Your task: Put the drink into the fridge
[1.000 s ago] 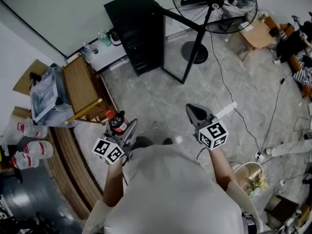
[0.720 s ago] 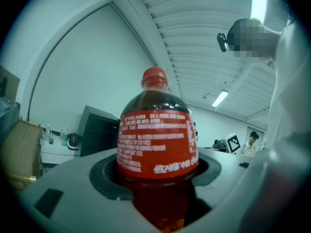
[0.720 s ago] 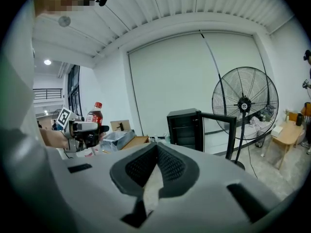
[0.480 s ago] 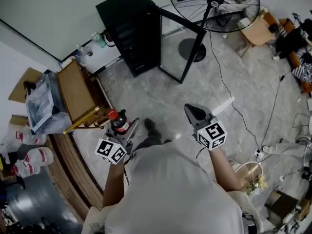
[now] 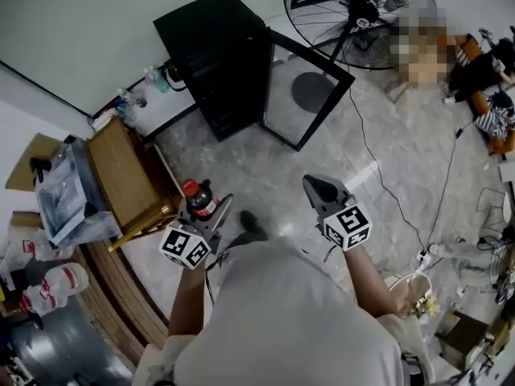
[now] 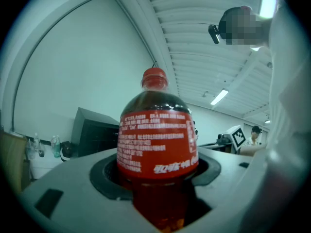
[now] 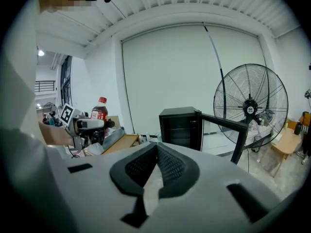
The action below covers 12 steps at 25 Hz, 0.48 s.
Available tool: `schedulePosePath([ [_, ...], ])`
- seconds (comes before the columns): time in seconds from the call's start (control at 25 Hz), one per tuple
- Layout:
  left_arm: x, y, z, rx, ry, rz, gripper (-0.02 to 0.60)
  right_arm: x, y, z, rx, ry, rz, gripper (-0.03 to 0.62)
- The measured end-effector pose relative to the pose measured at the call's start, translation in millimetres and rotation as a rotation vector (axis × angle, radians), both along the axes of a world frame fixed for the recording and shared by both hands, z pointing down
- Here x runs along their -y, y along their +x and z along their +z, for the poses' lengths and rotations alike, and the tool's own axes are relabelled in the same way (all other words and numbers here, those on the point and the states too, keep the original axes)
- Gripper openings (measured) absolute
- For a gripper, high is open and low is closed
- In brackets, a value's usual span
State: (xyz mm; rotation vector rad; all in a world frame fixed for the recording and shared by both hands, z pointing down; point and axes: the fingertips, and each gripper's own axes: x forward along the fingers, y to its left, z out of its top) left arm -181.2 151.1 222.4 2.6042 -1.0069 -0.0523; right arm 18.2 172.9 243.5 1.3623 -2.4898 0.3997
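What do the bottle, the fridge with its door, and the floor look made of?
Bottle: clear plastic, it seems, dark drink showing through, glossy red label, red cap. Fridge: matte black casing, probably painted metal; its open door has a black frame round a see-through pane, likely glass. Floor: polished grey stone or marble-look tile, veined, with a sheen.
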Motion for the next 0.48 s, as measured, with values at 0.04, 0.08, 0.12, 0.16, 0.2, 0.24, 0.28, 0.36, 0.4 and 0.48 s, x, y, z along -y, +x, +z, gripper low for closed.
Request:
schedulePosePath([
  [0.04,10,-5,1,-0.004,0.001,0.002,0.291,9,-5,0,0.0,-0.001,0.002,0.002],
  [0.08,20,-9,2,-0.008,0.004,0.005,0.291,17,-9,0,-0.001,0.0,0.002,0.002],
  [0.12,29,-11,3,-0.012,0.005,0.008,0.291,24,-13,0,-0.002,0.0,0.001,0.002],
  [0.16,37,-13,3,-0.016,0.005,0.012,0.292,30,-16,1,-0.004,0.001,-0.002,0.002],
  [0.2,43,-14,2,-0.02,0.006,0.015,0.291,35,-19,1,-0.008,0.001,-0.005,0.002],
  [0.24,49,-14,1,-0.022,0.007,0.018,0.291,39,-21,2,-0.011,0.0,-0.007,0.002],
  [0.28,53,-15,0,-0.025,0.008,0.021,0.291,43,-23,2,-0.014,-0.002,-0.008,0.002],
  [0.36,63,-15,-1,-0.031,0.005,0.024,0.291,51,-25,3,-0.017,-0.008,-0.008,0.002],
  [0.4,68,-14,0,-0.034,0.0,0.023,0.293,56,-24,4,-0.017,-0.011,-0.008,0.002],
  [0.48,77,-9,4,-0.036,-0.011,0.019,0.292,67,-20,6,-0.017,-0.018,-0.011,0.002],
])
